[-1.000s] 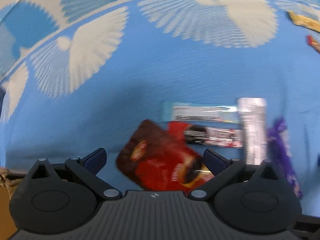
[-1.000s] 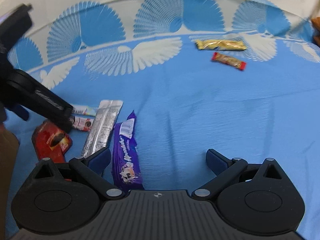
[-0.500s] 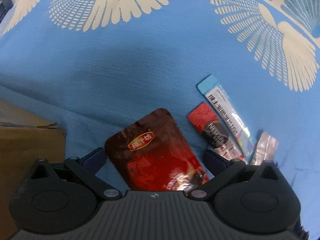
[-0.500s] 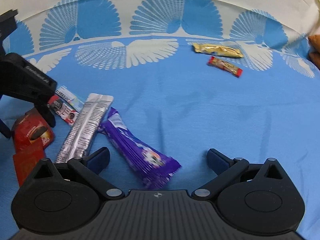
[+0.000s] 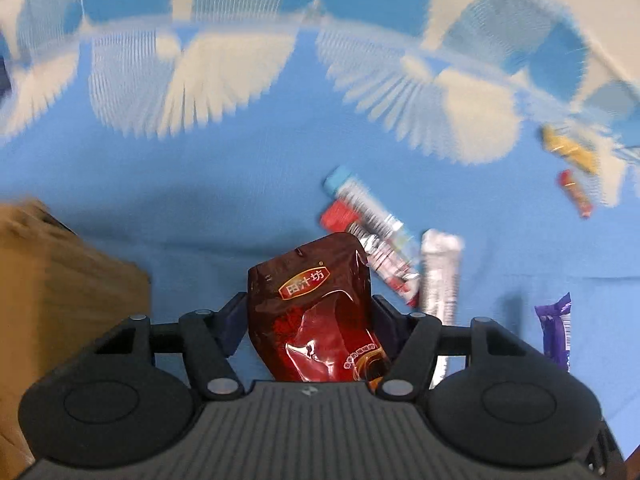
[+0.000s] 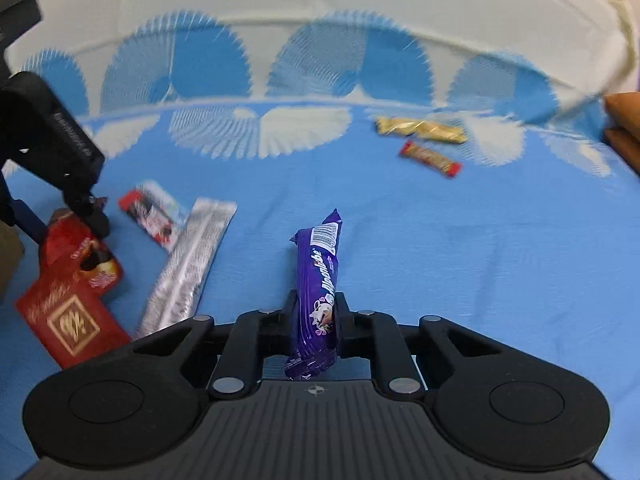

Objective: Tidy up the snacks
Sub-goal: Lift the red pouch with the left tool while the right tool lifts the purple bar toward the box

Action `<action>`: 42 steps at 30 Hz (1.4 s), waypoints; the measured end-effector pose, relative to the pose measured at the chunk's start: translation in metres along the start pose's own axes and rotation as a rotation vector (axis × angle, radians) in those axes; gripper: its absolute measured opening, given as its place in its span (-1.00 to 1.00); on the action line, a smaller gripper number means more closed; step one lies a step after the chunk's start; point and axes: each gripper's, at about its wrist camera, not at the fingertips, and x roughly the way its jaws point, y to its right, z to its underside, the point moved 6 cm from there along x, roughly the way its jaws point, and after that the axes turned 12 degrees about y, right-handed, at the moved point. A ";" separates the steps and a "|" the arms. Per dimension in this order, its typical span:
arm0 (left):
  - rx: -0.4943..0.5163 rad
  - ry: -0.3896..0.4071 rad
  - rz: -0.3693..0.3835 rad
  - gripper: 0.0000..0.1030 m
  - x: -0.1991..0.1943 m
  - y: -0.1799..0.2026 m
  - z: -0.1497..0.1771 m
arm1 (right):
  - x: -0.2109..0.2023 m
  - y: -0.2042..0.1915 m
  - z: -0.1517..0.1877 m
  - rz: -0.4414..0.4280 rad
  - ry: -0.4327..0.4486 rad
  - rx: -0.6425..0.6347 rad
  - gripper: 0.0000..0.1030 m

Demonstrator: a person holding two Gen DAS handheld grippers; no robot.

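Jaws closing on both sides: left gripper point(image 5: 306, 312) around red pouch point(image 5: 316, 308), right gripper point(image 6: 316, 316) pinching purple bar point(image 6: 318, 280). Lifted off blue cloth point(image 6: 440, 260), likely for sorting toward cardboard box point(image 5: 60, 280).

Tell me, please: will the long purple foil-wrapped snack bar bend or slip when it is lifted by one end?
The long purple foil-wrapped snack bar stands out nearly straight from the closing right gripper, so it is probably fairly stiff. Its wrapper looks glossy, so it may slide between the pads. It seems light, since a grip near one end carries it.
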 end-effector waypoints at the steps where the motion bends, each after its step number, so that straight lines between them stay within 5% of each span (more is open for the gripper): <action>1: 0.022 0.049 0.000 0.35 -0.011 -0.001 -0.005 | -0.008 0.002 -0.004 0.009 0.015 0.015 -0.66; 4: 0.084 0.202 -0.015 0.35 -0.051 -0.003 -0.023 | -0.034 0.006 -0.015 0.032 0.055 0.062 -0.66; 7: 0.099 0.275 0.005 0.35 -0.089 -0.007 -0.033 | -0.060 0.006 -0.029 0.036 0.091 0.093 -0.66; 19: 0.016 0.367 0.150 0.35 -0.253 -0.089 -0.001 | -0.201 -0.057 -0.077 -0.108 0.212 0.138 -0.66; 30: 0.033 0.404 0.055 0.35 -0.359 -0.197 0.090 | -0.307 -0.168 -0.071 -0.360 0.163 0.099 -0.66; 42: -0.038 0.374 0.035 0.35 -0.392 -0.273 0.198 | -0.378 -0.283 -0.047 -0.562 0.099 -0.062 -0.66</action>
